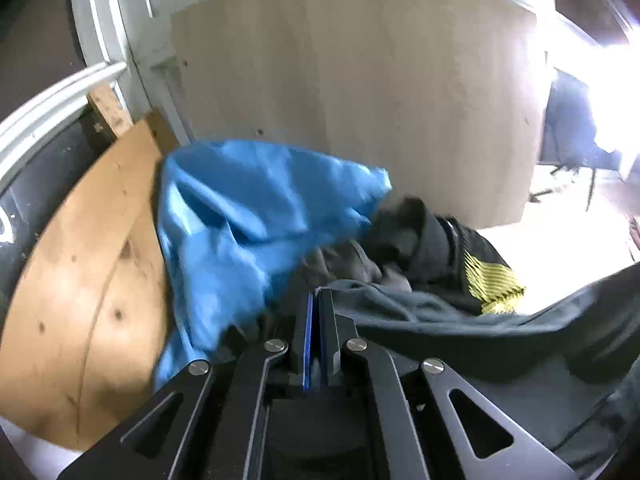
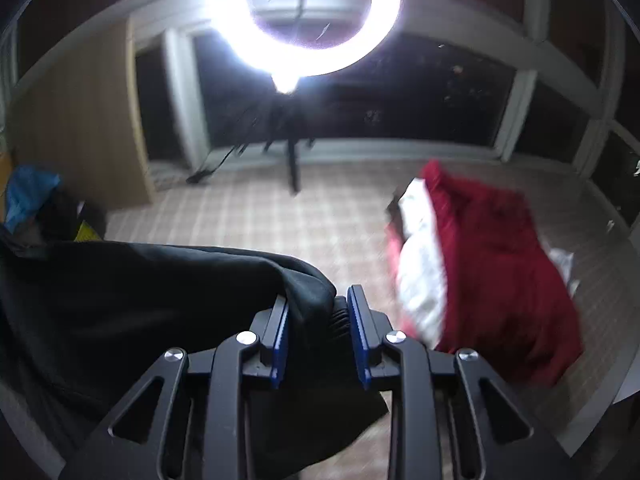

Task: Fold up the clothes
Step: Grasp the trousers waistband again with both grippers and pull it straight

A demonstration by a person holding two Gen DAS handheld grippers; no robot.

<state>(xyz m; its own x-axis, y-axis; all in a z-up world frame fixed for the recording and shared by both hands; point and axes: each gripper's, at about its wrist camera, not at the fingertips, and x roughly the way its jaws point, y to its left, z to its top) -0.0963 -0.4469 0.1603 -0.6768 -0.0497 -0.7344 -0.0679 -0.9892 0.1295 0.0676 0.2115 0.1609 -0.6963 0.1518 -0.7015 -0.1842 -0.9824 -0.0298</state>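
Observation:
A dark garment (image 1: 460, 320) stretches between both grippers, lifted off the floor. My left gripper (image 1: 316, 294) is shut, its blue pads pinching one edge of this garment at the fingertips. In the right wrist view the same dark garment (image 2: 120, 292) drapes to the left, and my right gripper (image 2: 318, 300) is shut on a thick bunched fold of it. A blue garment (image 1: 240, 208) lies crumpled just beyond the left gripper, on a pile with a black piece bearing a yellow print (image 1: 496, 284).
A red garment (image 2: 500, 260) with a white cloth (image 2: 420, 264) on it lies on the checked floor (image 2: 300, 220) to the right. A bright ring light (image 2: 308, 12) on a stand is ahead. An upright wooden panel (image 1: 360, 80) and a plywood board (image 1: 80, 280) flank the pile.

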